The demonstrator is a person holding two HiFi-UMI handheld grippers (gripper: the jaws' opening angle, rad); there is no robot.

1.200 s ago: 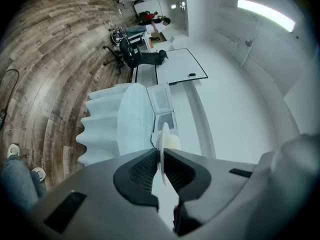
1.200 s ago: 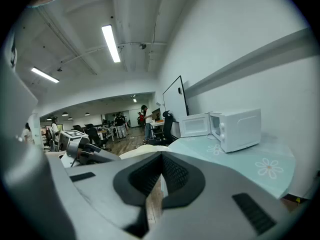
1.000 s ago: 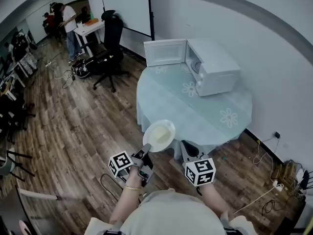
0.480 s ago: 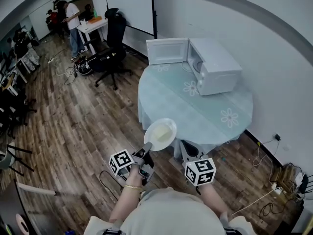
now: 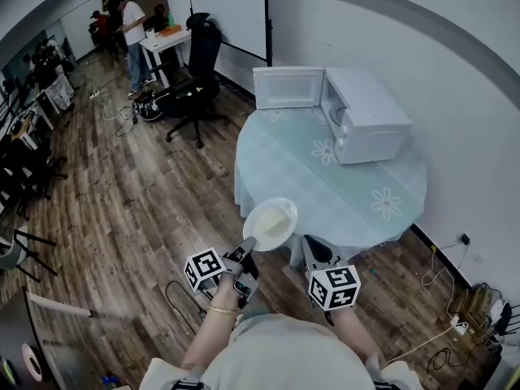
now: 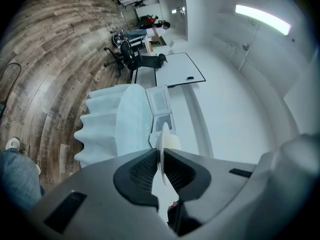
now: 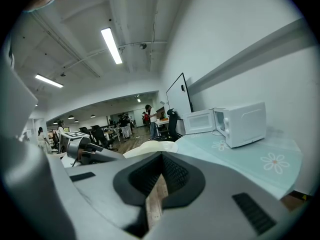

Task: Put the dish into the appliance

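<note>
One dish [image 5: 270, 223], in carriage to microwave [image 5: 370, 124]
Dish pinched by its rim in left gripper [image 5: 246, 247], roughly level at near edge of table [image 5: 325, 193], well apart from microwave, whose door [image 5: 288, 87] stands open. Right gripper [image 5: 311, 246] jaws drawn together, empty. Advice: keep dish level, clear door, enter cavity squarely. Against a second ago: grip unchanged, scene shifted slightly rightward

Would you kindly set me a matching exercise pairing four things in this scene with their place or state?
1. dish
2. microwave
3. right gripper
4. office chair

a. door open, on the table
b. jaws together, empty
c. on the wooden floor
d. clamped by the left gripper

Pairs: 1-d, 2-a, 3-b, 4-c.
</note>
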